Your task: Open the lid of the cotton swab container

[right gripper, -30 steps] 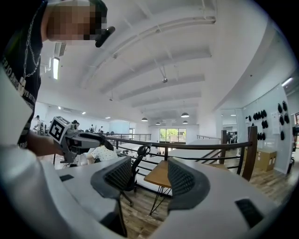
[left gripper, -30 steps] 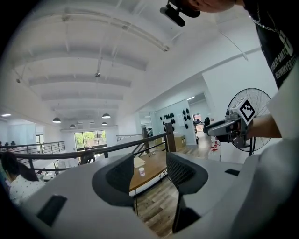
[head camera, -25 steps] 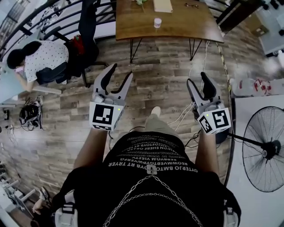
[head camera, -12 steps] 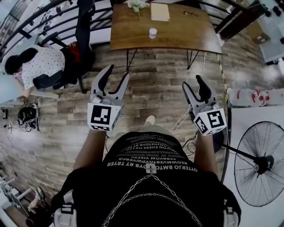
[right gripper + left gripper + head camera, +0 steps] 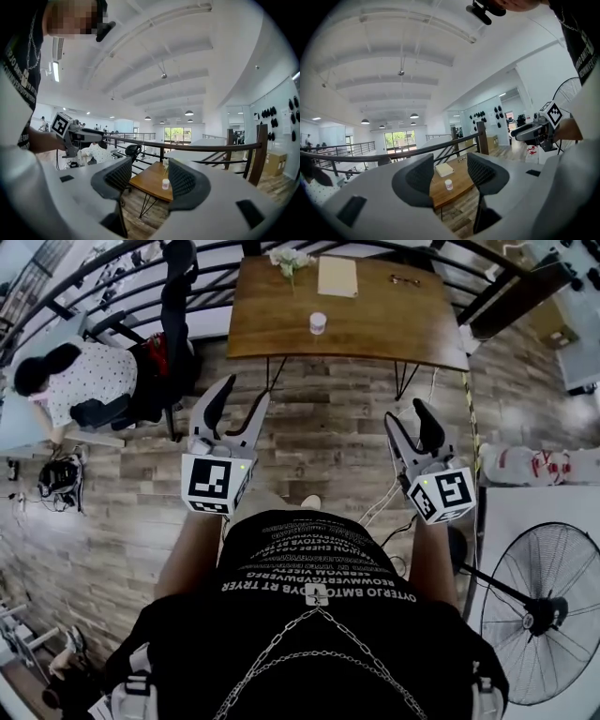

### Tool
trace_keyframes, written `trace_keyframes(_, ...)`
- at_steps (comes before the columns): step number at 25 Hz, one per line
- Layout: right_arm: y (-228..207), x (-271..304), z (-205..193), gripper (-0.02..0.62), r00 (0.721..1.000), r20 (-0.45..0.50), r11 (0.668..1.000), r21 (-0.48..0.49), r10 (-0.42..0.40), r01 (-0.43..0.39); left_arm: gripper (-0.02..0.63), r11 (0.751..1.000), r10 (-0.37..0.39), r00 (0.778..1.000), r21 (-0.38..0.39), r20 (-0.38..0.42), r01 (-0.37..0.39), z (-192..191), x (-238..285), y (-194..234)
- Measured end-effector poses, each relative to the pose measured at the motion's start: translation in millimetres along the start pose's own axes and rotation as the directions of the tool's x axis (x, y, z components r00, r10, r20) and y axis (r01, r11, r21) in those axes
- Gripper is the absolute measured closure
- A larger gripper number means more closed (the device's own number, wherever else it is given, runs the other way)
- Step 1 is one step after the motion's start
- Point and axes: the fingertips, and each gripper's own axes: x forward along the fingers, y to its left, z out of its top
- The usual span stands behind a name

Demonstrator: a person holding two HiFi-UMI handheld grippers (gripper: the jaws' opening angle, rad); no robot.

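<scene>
The cotton swab container (image 5: 318, 322), a small white tub with a pale lid, stands closed near the front edge of a wooden table (image 5: 394, 324) well ahead of me. My left gripper (image 5: 242, 401) and right gripper (image 5: 407, 418) are both held level over the wood floor, short of the table, with open jaws and nothing between them. In the left gripper view the container (image 5: 448, 184) shows far off between the jaws of that gripper (image 5: 450, 174). The right gripper view shows the same container (image 5: 165, 183) beyond its gripper (image 5: 151, 178).
On the table lie a tan notebook (image 5: 337, 276), a bunch of flowers (image 5: 289, 257) and a pair of glasses (image 5: 405, 279). A seated person (image 5: 80, 371) and a dark chair (image 5: 173, 324) are on the left. A standing fan (image 5: 539, 615) and floor cables (image 5: 389, 502) are on the right.
Both grippers have moved forward over the floor toward the table, which now sits lower and nearer in the head view. The jaws look unchanged.
</scene>
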Motion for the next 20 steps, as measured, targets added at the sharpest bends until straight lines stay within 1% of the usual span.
trace_keyframes(5, -10, 7, 3, 0.362, 1.0, 0.023, 1.0, 0.031, 0.003, -0.004, 0.38, 1.0, 0.015, 1.0, 0.002, 0.01, -0.015, 8, 5, 2)
trace_keyframes(10, -5, 22, -7, 0.362, 0.999, 0.006, 0.998, 0.051, 0.037, -0.037, 0.38, 1.0, 0.004, 0.999, 0.005, -0.043, -0.004, -7, 11, 2)
trace_keyframes(16, -10, 47, -12, 0.362, 0.999, 0.0, 0.997, 0.065, 0.045, -0.045, 0.38, 1.0, -0.013, 0.998, 0.009, -0.061, 0.014, -11, 38, 14)
trace_keyframes(20, -14, 73, -5, 0.362, 0.999, 0.0, 0.997, 0.059, 0.049, -0.049, 0.38, 1.0, -0.024, 0.999, 0.009, -0.044, 0.025, -8, 60, 29)
